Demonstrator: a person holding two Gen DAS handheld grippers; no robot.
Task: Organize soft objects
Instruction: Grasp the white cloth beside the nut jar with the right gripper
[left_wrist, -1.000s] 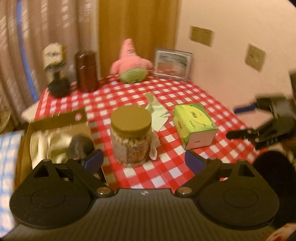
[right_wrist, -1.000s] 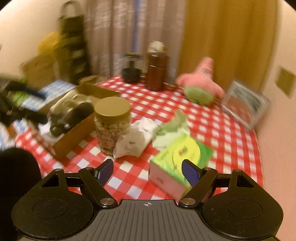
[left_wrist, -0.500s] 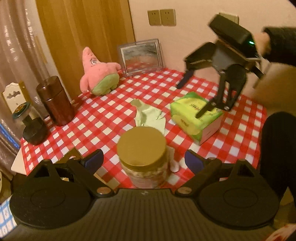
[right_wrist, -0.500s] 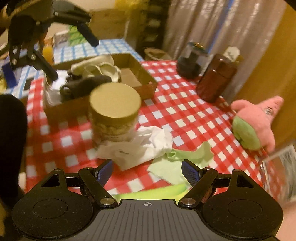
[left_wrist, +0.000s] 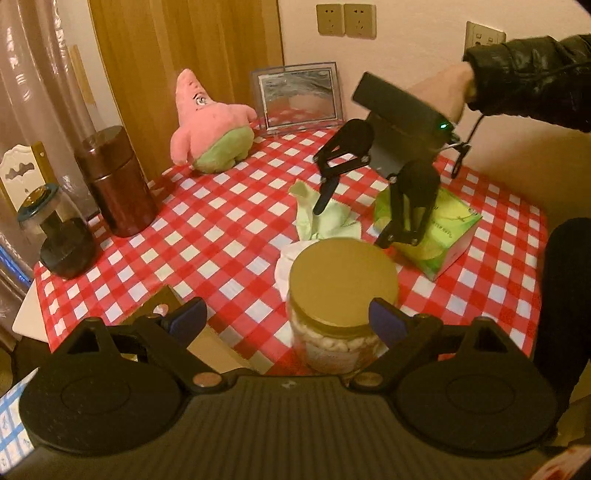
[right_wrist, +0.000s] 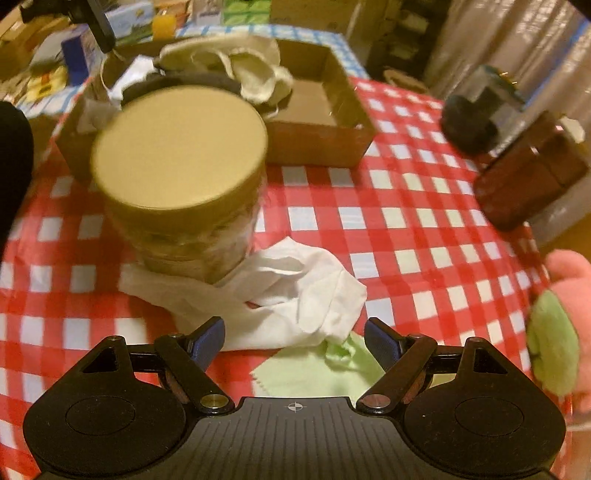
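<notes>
Checkered tablecloth (right_wrist: 406, 229): white cloth (right_wrist: 295, 288) between open jaws.

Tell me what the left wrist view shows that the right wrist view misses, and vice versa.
Only the left wrist view: the right claw open above the green cloth, the green tissue box, the picture frame and wall sockets.

Only the right wrist view: the cardboard box holding cream fabric, and clutter beyond the table.

Both: the gold-lidded jar, white cloth, pink starfish plush, brown canister.
</notes>
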